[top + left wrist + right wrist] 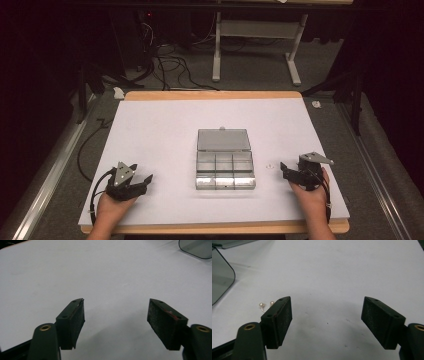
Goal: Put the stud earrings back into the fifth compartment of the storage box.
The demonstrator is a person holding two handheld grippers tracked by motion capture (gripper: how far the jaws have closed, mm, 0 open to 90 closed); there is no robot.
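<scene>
The left hand-held gripper point(145, 179) rests low on the white tabletop point(165, 125), near its front edge, held by the person's left hand point(111, 207). Its jaws stand wide apart with nothing between them; in the left gripper view the two black pads point(76, 322) frame bare white surface, and a corner of the clear box lid shows far ahead and to the right of them.

To the right of that gripper, about midway between the two, sits a clear plastic compartment box point(224, 173) with its lid point(223, 140) laid open on the side away from the person. The box has two rows of three small compartments; whether anything lies in them cannot be told.

Farther right, a pair of small pearl earrings point(270, 166) lies on the tabletop between the box and the right hand-held gripper point(283, 167), just ahead of that gripper's tips. In the right gripper view the earrings point(265, 305) sit just beyond the left-hand jaw, beside its tip and outside the gap, not touched by it. This gripper's jaws are also spread wide and hold nothing. The right hand point(312, 192) grips it near the tabletop's right front corner.
</scene>
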